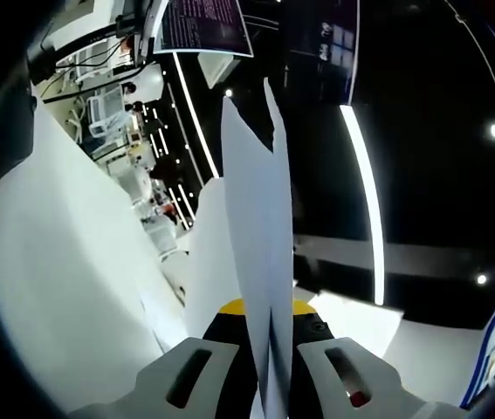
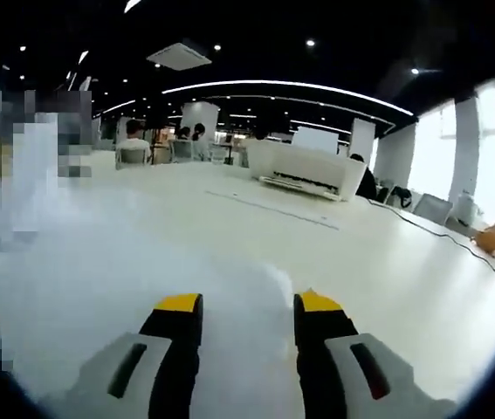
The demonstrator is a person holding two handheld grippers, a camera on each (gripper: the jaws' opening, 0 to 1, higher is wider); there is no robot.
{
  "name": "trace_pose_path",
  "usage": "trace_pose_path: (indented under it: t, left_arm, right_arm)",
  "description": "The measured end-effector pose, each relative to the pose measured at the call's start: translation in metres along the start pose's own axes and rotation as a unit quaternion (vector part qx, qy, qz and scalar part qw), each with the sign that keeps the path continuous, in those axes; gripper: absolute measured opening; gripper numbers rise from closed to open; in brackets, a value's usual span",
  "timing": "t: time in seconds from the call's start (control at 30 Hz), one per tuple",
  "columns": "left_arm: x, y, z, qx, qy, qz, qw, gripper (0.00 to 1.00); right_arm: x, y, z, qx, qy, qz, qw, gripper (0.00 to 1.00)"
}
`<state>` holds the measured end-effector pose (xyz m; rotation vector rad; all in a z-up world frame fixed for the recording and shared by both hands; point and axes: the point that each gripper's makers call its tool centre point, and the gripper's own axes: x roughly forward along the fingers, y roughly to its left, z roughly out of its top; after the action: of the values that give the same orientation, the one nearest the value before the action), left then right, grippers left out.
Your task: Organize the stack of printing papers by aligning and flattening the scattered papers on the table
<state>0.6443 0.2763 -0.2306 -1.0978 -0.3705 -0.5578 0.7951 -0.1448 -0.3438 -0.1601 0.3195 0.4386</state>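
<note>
Left gripper view: we see left gripper [image 1: 269, 362] clamping upright white paper sheets [image 1: 260, 236]; right gripper [image 2: 249, 327] jaws apart, holding nothing, above white tabletop [image 2: 230, 227].

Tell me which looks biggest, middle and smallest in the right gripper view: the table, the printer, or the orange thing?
1. Table, biggest by far.
2. Printer, middle.
3. Orange thing, smallest.
The printer and the orange thing sit far from the camera, so their real sizes are unsure.
</note>
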Motion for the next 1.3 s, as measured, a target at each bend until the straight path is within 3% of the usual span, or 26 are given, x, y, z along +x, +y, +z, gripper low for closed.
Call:
trace_pose_path:
  t: [0.03, 0.07, 0.2, 0.3, 0.33, 0.5, 0.67, 0.8, 0.9, 1.3]
  left_arm:
    - [0.000, 0.000, 0.000, 0.000, 0.000, 0.000, 1.0000, 0.06]
    - [0.000, 0.000, 0.000, 0.000, 0.000, 0.000, 1.0000, 0.06]
    - [0.000, 0.000, 0.000, -0.001, 0.000, 0.000, 1.0000, 0.06]
    - [0.000, 0.000, 0.000, -0.001, 0.000, 0.000, 1.0000, 0.06]
    - [0.000, 0.000, 0.000, 0.000, 0.000, 0.000, 1.0000, 0.06]
    - [0.000, 0.000, 0.000, 0.000, 0.000, -0.001, 1.0000, 0.06]
    - [0.000, 0.000, 0.001, -0.001, -0.001, -0.002, 1.0000, 0.06]
    - [0.000, 0.000, 0.001, -0.002, -0.001, -0.003, 1.0000, 0.06]
    - [0.000, 0.000, 0.001, -0.002, -0.001, -0.003, 1.0000, 0.06]
    - [-0.001, -0.001, 0.001, -0.003, -0.003, -0.004, 1.0000, 0.06]
  right_arm:
    - [0.001, 0.004, 0.000, 0.022, 0.004, 0.012, 0.9997, 0.67]
    - [0.001, 0.004, 0.002, 0.018, -0.002, 0.012, 0.9998, 0.69]
    - [0.001, 0.017, 0.005, 0.009, -0.011, 0.043, 0.9990, 0.70]
    - [0.008, 0.015, -0.010, 0.005, 0.030, 0.044, 0.9985, 0.75]
    - [0.009, 0.013, -0.005, 0.014, 0.019, 0.043, 0.9988, 0.76]
    - [0.009, 0.015, -0.006, 0.024, 0.022, 0.048, 0.9983, 0.71]
    - [0.003, 0.013, 0.001, -0.018, -0.003, 0.019, 0.9997, 0.74]
    - [0.005, 0.016, 0.002, -0.032, -0.007, 0.029, 0.9991, 0.70]
    - [0.008, 0.019, -0.006, 0.025, 0.018, 0.052, 0.9982, 0.64]
    - [0.008, 0.012, -0.007, 0.032, 0.023, 0.043, 0.9983, 0.71]
